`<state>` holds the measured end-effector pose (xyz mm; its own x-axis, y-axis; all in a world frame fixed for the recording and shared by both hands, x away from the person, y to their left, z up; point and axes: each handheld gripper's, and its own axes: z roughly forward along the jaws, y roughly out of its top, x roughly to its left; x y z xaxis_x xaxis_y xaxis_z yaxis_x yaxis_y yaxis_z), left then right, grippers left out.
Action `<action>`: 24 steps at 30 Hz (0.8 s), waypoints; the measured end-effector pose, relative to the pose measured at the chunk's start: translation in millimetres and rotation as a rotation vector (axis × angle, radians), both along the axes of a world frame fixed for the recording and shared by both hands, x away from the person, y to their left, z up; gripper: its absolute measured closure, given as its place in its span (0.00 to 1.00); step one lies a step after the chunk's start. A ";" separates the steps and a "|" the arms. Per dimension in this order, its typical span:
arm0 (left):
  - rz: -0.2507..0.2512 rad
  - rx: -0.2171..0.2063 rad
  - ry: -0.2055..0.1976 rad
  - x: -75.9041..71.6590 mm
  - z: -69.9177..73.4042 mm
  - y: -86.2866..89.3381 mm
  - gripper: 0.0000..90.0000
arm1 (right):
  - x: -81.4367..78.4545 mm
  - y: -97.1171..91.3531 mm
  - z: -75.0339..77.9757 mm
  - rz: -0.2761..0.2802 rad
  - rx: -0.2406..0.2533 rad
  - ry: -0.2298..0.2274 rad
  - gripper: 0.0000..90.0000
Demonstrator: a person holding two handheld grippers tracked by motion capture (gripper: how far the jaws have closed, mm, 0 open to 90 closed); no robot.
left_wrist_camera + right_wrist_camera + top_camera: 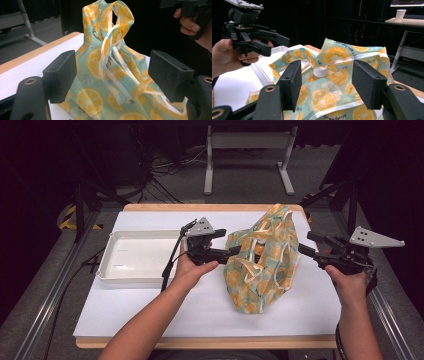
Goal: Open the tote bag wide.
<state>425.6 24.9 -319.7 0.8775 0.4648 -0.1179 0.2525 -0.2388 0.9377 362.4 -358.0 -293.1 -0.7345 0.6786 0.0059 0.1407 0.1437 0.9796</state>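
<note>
A light-green cloth bag (pixel 262 260) printed with orange slices lies on the white table cover, its top end raised toward the back. In the right gripper view the bag (pixel 337 57) gapes and a bottle's white cap (pixel 320 72) shows inside it. My left gripper (pixel 229 242) is at the bag's left edge, jaws open. Its own view looks between the jaws at the bag (pixel 95 60) and its looped handles (pixel 117 15), and the pads do not press on the fabric. My right gripper (pixel 305 241) is just off the bag's right side, open with nothing gripped.
An empty white tray (pixel 107 255) sits at the left of the table, behind my left hand. The table's wooden edge (pixel 200 342) runs along the front. A desk frame (pixel 247 140) stands on the floor beyond the table.
</note>
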 end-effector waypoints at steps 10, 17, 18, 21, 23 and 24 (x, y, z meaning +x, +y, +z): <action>0.015 0.010 0.007 14.6 -5.2 -19.0 0.25 | 1.7 1.3 -1.5 0.009 0.005 0.001 0.46; 0.069 0.093 -0.022 17.9 -7.6 -28.8 0.39 | 3.1 1.8 -2.7 0.015 0.015 0.003 0.46; 0.074 0.105 -0.024 17.9 -8.4 -29.9 0.42 | 3.5 2.4 -3.2 0.013 0.010 0.004 0.46; 0.061 0.120 -0.029 16.9 -7.7 -29.5 0.65 | 4.8 4.2 -4.6 0.016 0.004 0.011 0.46; 0.056 0.124 -0.036 15.7 -5.7 -28.0 0.82 | 5.5 4.3 -5.0 0.016 0.005 0.012 0.46; 0.057 0.119 -0.039 15.0 -4.6 -27.0 0.88 | 5.6 4.2 -5.1 0.017 0.004 0.012 0.46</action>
<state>440.7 -2.0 -324.3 0.8523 0.5224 -0.0257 0.2330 -0.3353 0.9128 368.0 -353.8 -298.2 -0.7461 0.6656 0.0176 0.1500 0.1423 0.9784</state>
